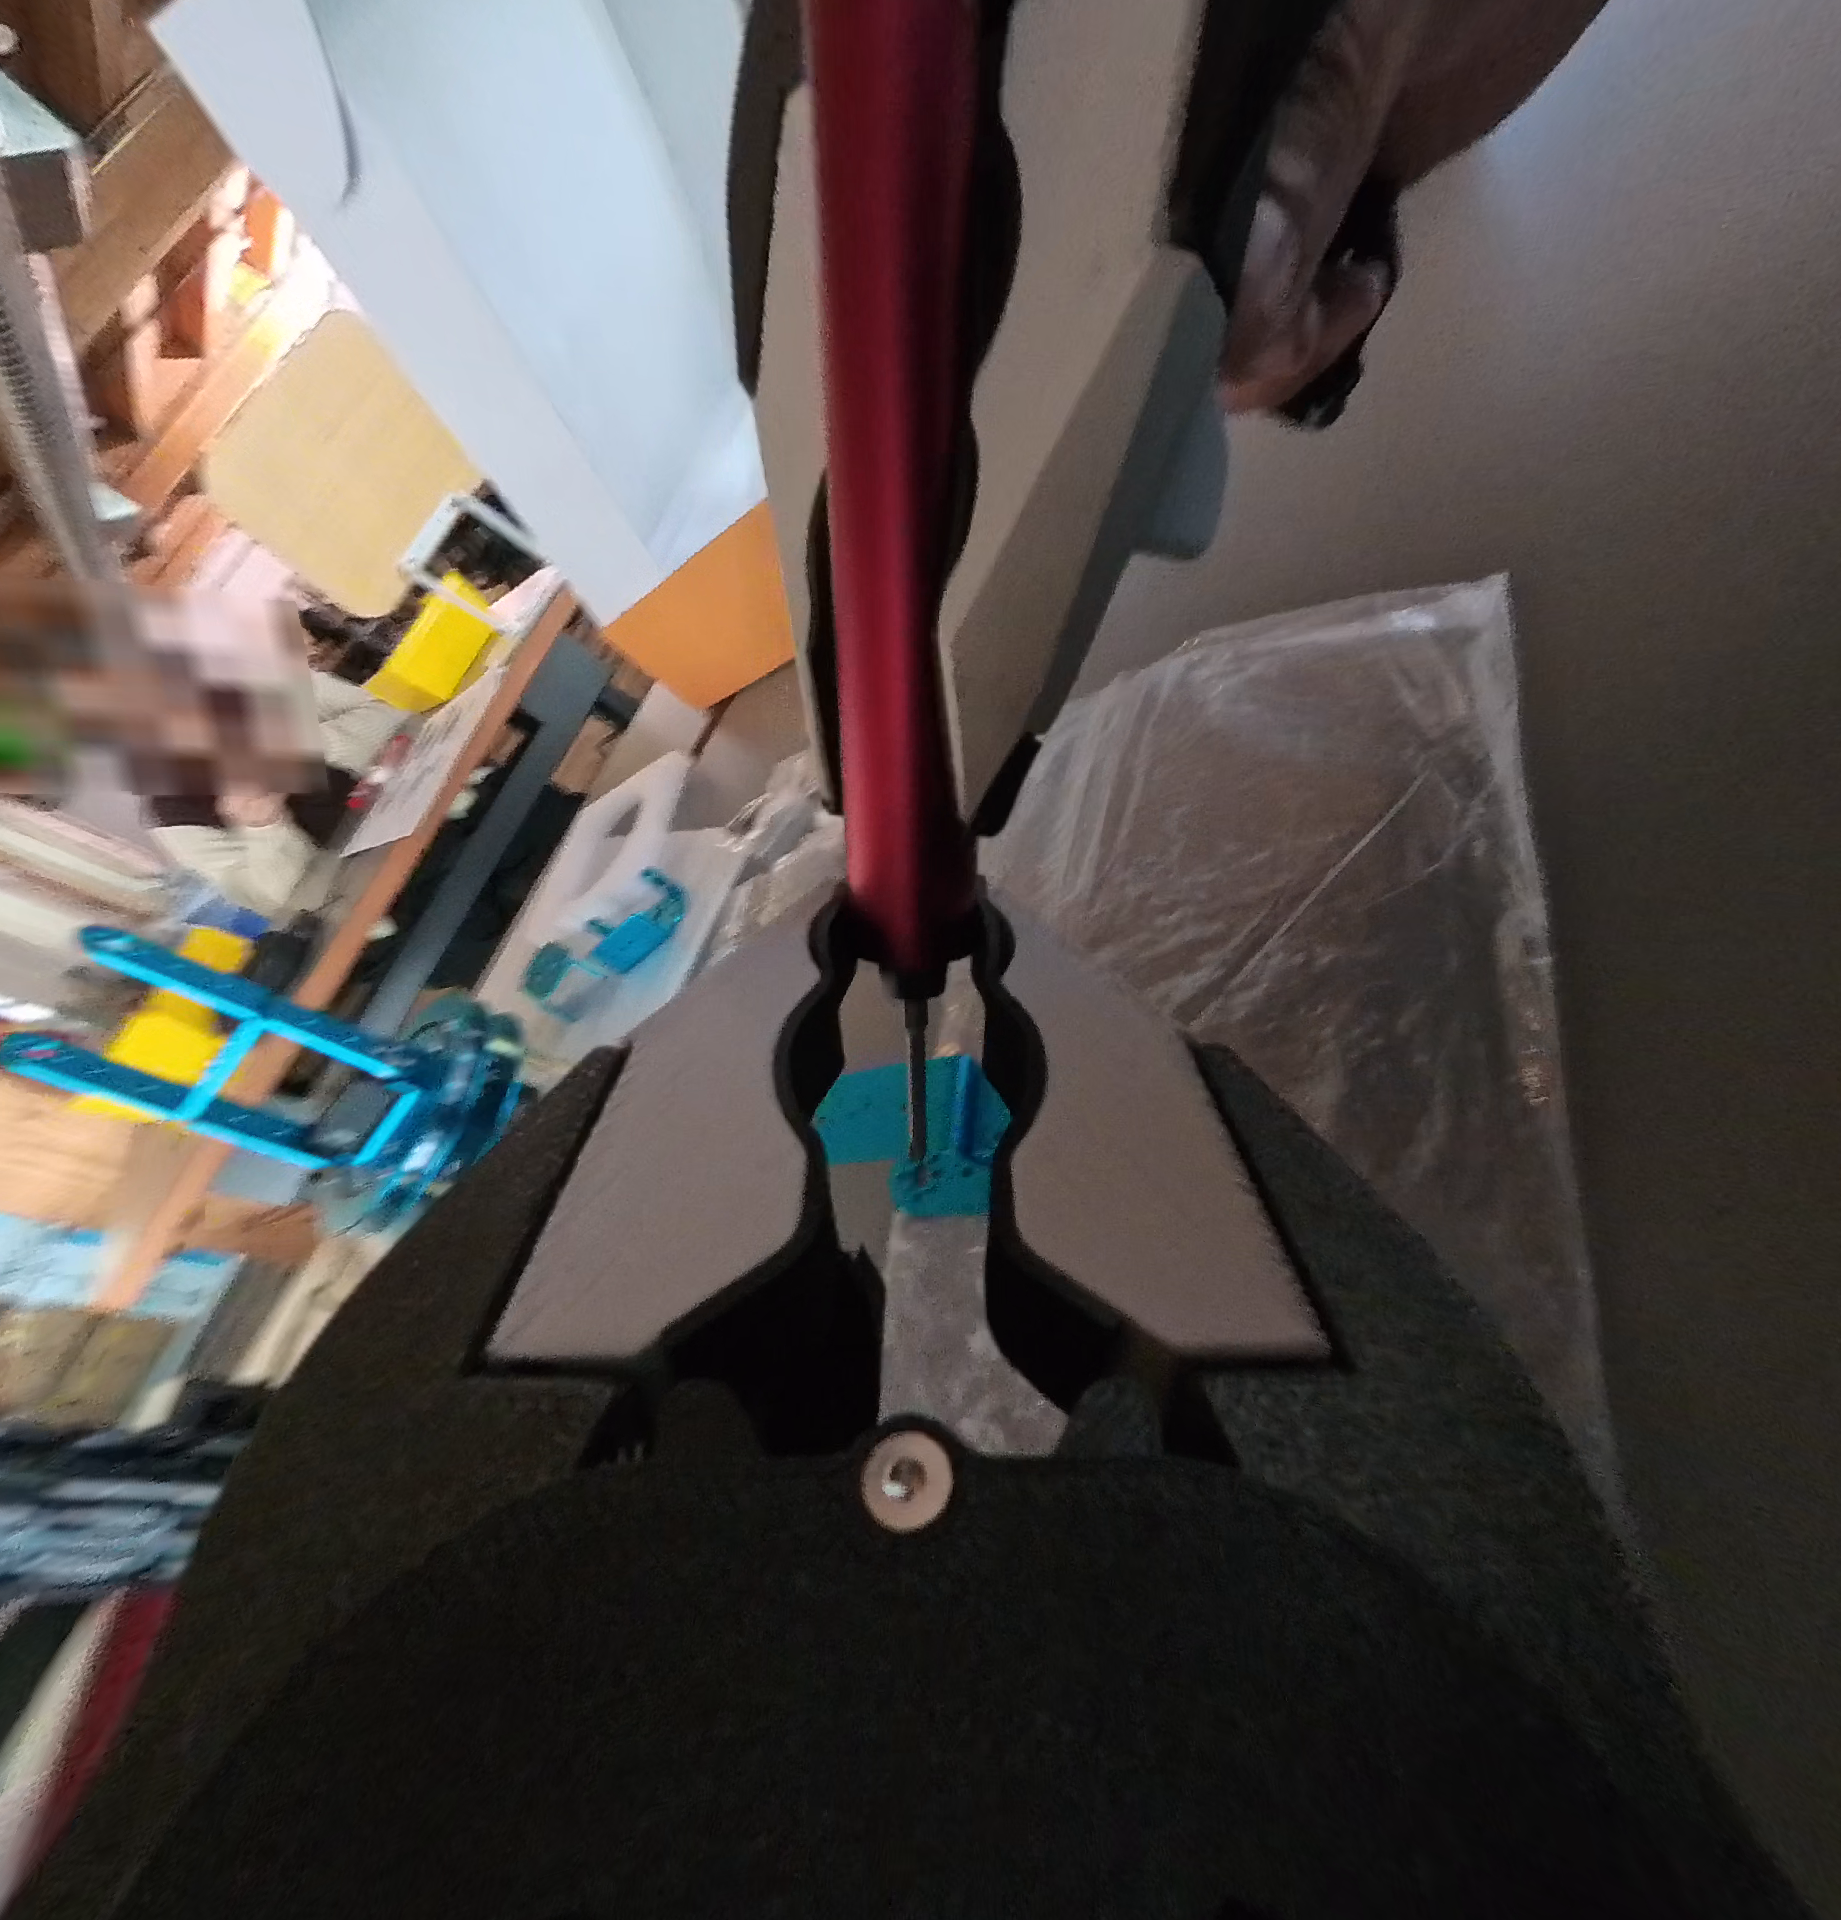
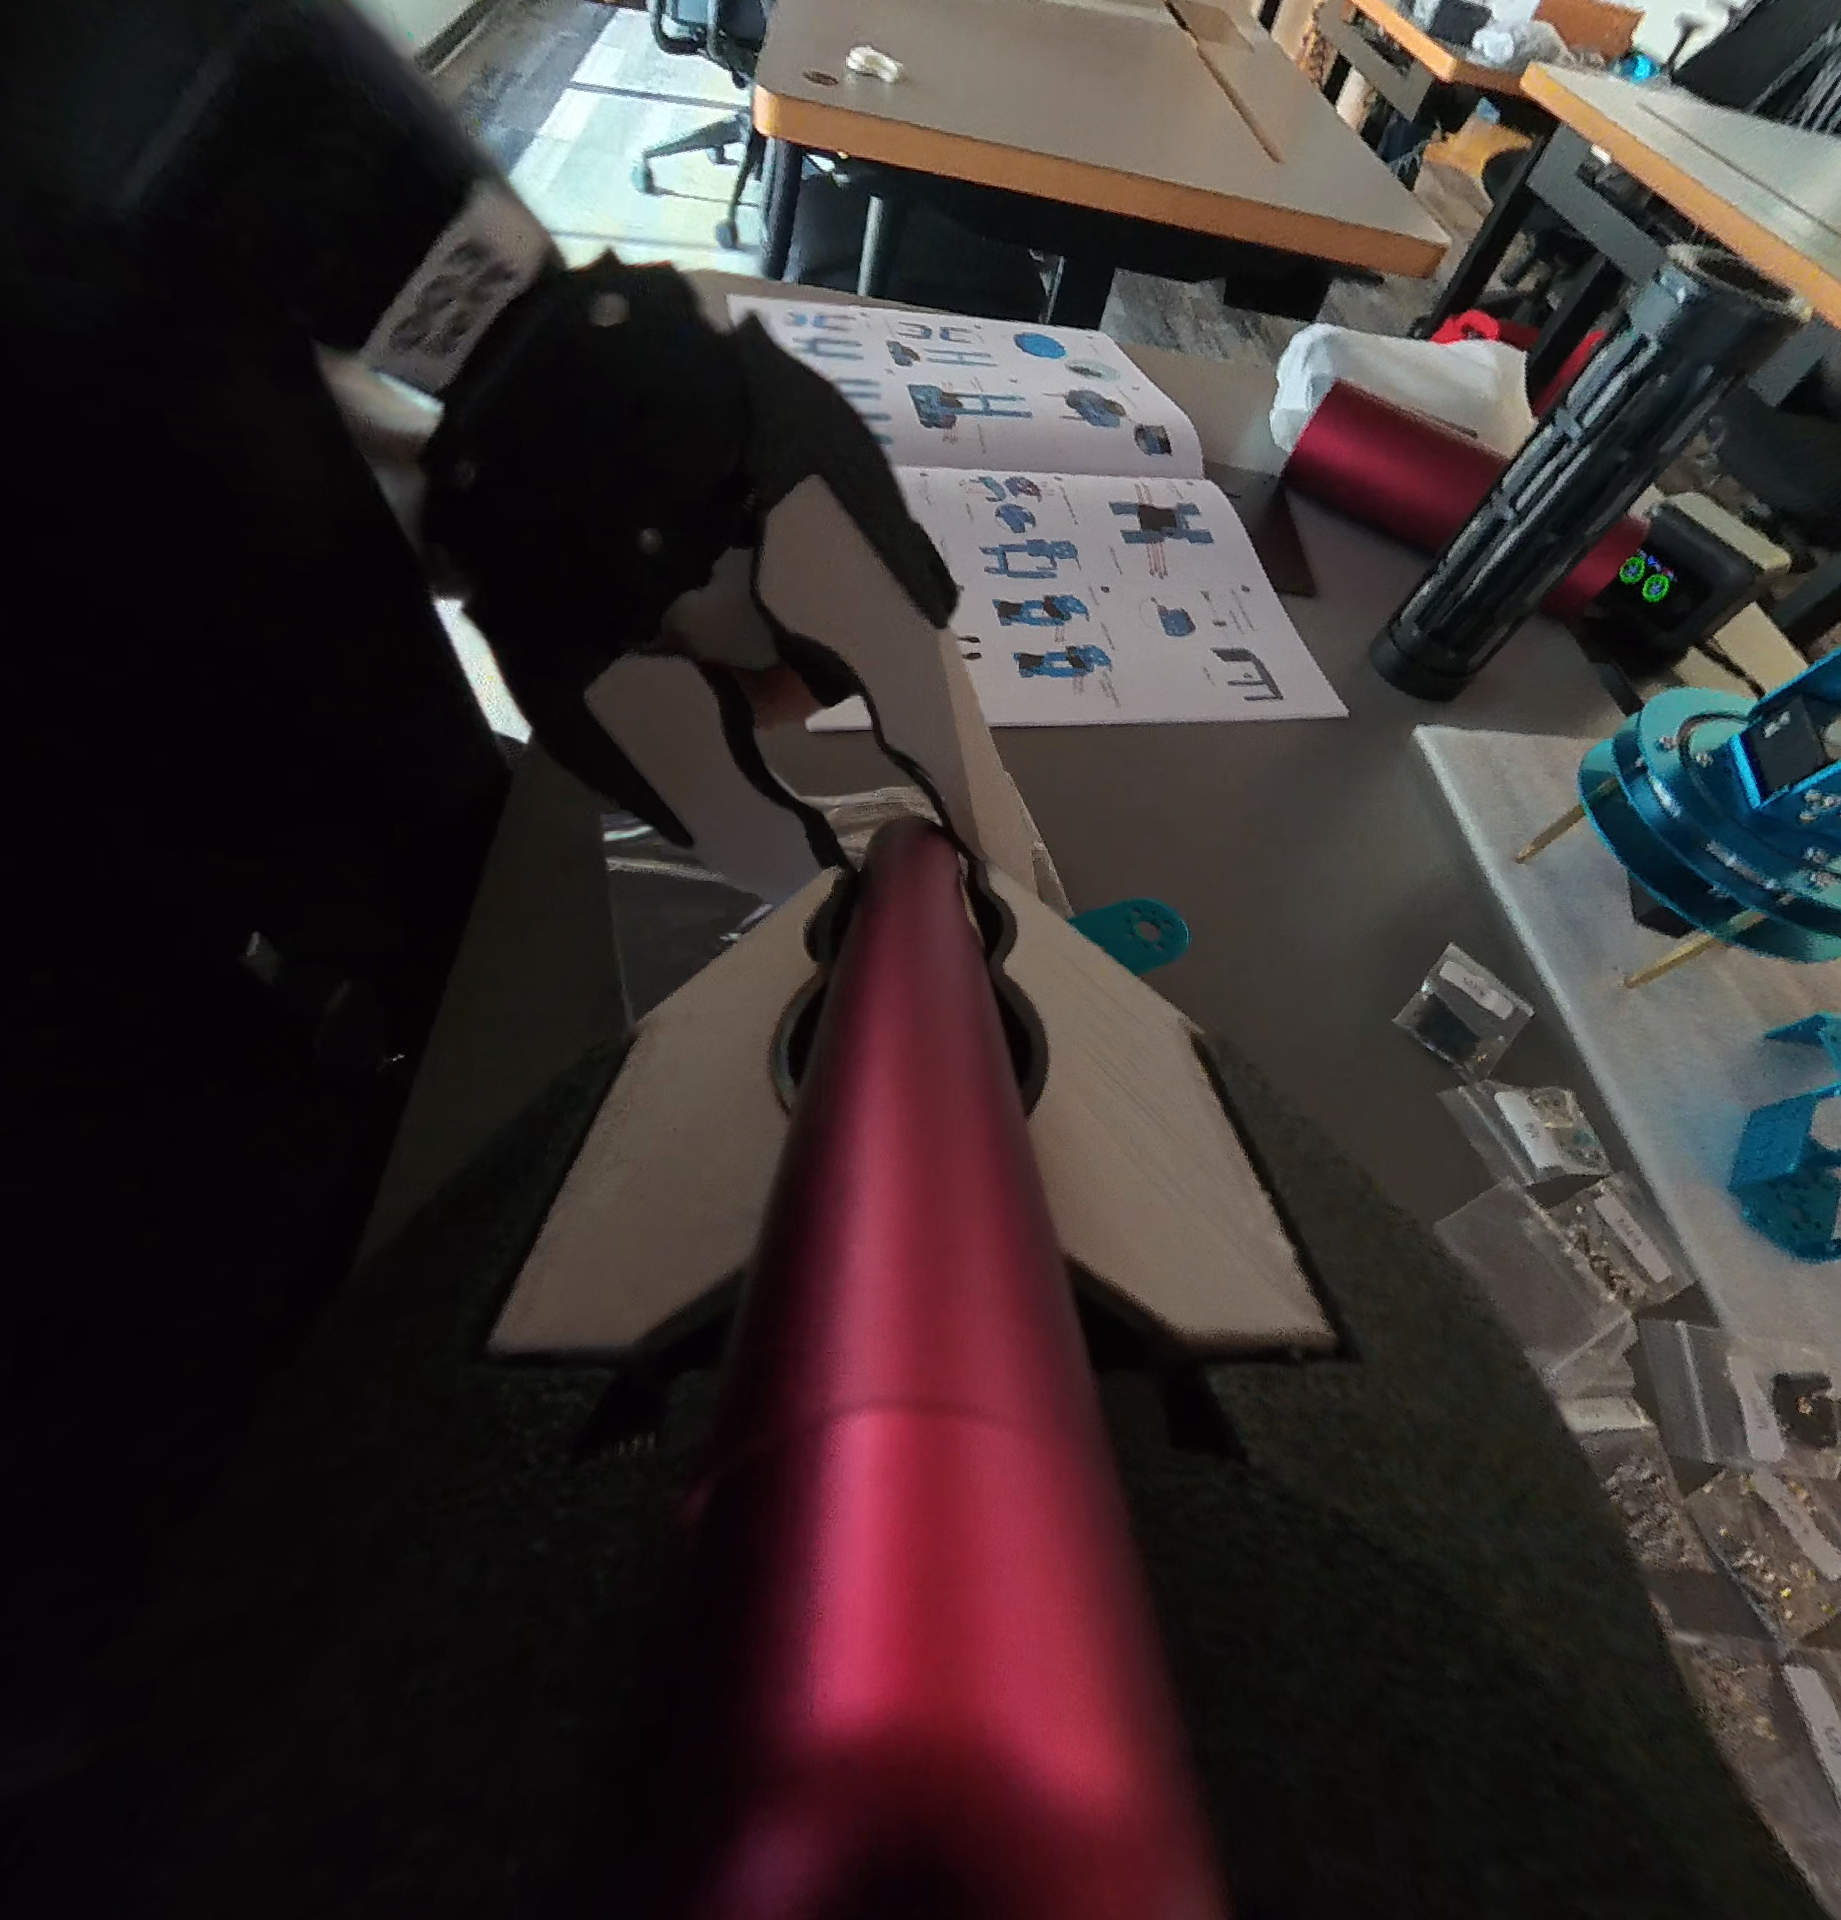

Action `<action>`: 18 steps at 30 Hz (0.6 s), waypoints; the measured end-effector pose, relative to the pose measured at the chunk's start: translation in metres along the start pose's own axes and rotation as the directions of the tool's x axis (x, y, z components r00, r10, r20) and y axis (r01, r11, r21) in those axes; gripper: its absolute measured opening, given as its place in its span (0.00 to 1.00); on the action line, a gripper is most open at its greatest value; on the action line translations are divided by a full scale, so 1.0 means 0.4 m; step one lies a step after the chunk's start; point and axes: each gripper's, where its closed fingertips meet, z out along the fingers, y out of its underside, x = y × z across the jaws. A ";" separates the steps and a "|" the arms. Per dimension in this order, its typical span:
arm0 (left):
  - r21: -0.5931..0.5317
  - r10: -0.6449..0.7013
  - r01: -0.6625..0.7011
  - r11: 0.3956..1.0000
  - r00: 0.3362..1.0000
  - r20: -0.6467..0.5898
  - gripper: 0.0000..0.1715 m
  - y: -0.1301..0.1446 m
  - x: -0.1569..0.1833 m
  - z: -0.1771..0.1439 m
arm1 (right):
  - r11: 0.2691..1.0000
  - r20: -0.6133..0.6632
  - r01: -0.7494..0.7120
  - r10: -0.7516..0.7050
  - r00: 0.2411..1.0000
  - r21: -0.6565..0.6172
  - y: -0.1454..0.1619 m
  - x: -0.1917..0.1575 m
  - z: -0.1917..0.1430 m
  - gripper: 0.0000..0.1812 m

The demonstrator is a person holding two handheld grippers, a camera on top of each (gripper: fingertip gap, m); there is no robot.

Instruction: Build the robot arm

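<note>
- Screwdriver (image 2: 895, 1299), red-bodied, lay lengthwise between the fingers of the right gripper (image 2: 900, 862), which were pressed against its barrel.
- We saw its thin bit (image 1: 916, 1091) pointing down, the tip resting on a hole in a small blue bracket (image 1: 911, 1138).
- The left gripper (image 1: 911, 940) had its fingers drawn close, with the tips flanking the screwdriver's nose. We could not tell whether they clamped it.
- The bracket showed through the narrow gap between the left fingers, just beyond their tips.
- In the left wrist view the right gripper came in from the top, steeply tilted, with a hand (image 1: 1300, 260) wrapped around its body.
- In the right wrist view the left gripper reached in from the upper left, its fingers slanting down to the screwdriver's far end.
- On the dark table (image 2: 1259, 831) we noted an open booklet (image 2: 1051, 499) behind the grippers, small clear bags (image 2: 1581, 1174) to the right, and a blue metal assembly (image 2: 1747, 790) beyond them.
</note>
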 end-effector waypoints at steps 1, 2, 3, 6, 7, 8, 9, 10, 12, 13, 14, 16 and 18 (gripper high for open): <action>0.027 -0.094 0.097 0.995 0.992 -0.080 0.12 -0.006 0.011 -0.006 | 1.000 -0.004 0.031 -0.031 1.000 0.006 -0.002 -0.002 -0.003 0.12; 0.031 -0.217 0.227 0.973 0.958 -0.189 0.13 -0.009 0.022 -0.014 | 0.998 -0.016 0.063 -0.063 0.998 0.006 0.000 -0.002 -0.006 0.12; 0.019 -0.347 0.370 0.929 0.886 -0.309 0.20 -0.012 0.030 -0.023 | 0.996 -0.029 0.085 -0.084 0.996 0.008 0.002 0.001 -0.008 0.12; -0.066 -0.616 0.764 0.642 0.463 -0.638 0.36 -0.051 0.009 -0.063 | 0.990 -0.035 0.126 -0.124 0.992 0.065 -0.014 -0.004 -0.012 0.12; -0.103 -0.650 0.854 0.510 0.304 -0.697 0.36 -0.058 -0.020 -0.068 | 0.983 -0.045 0.152 -0.148 0.988 0.101 -0.026 -0.007 -0.013 0.12; -0.155 -0.656 0.911 0.383 0.149 -0.740 0.34 -0.061 -0.049 -0.070 | 0.978 -0.075 0.166 -0.158 0.985 0.126 -0.036 -0.001 -0.014 0.12; -0.220 -0.623 0.934 0.283 0.004 -0.782 0.31 -0.068 -0.067 -0.078 | 0.976 -0.098 0.171 -0.158 0.983 0.136 -0.039 0.006 -0.013 0.12; -0.287 -0.581 0.931 0.225 -0.108 -0.807 0.30 -0.074 -0.074 -0.085 | 0.975 -0.119 0.174 -0.158 0.980 0.141 -0.039 0.013 -0.013 0.12; -0.369 -0.539 0.899 0.235 -0.195 -0.819 0.31 -0.080 -0.057 -0.089 | 0.970 -0.167 0.186 -0.160 0.973 0.156 -0.038 0.027 -0.013 0.12; -0.384 -0.533 0.886 0.258 -0.201 -0.822 0.30 -0.084 -0.046 -0.087 | 0.969 -0.168 0.191 -0.164 0.972 0.158 -0.035 0.026 -0.010 0.12; -0.397 -0.528 0.874 0.279 -0.205 -0.824 0.29 -0.089 -0.037 -0.086 | 0.969 -0.174 0.194 -0.167 0.970 0.155 -0.031 0.026 -0.007 0.12; -0.416 -0.529 0.854 0.311 -0.208 -0.822 0.23 -0.093 -0.022 -0.078 | 0.963 -0.181 0.207 -0.175 0.968 0.175 -0.034 0.019 -0.005 0.12; -0.406 -0.522 0.854 0.325 -0.197 -0.830 0.13 -0.094 -0.022 -0.073 | 0.963 -0.192 0.178 -0.140 0.971 0.203 -0.040 0.022 -0.010 0.12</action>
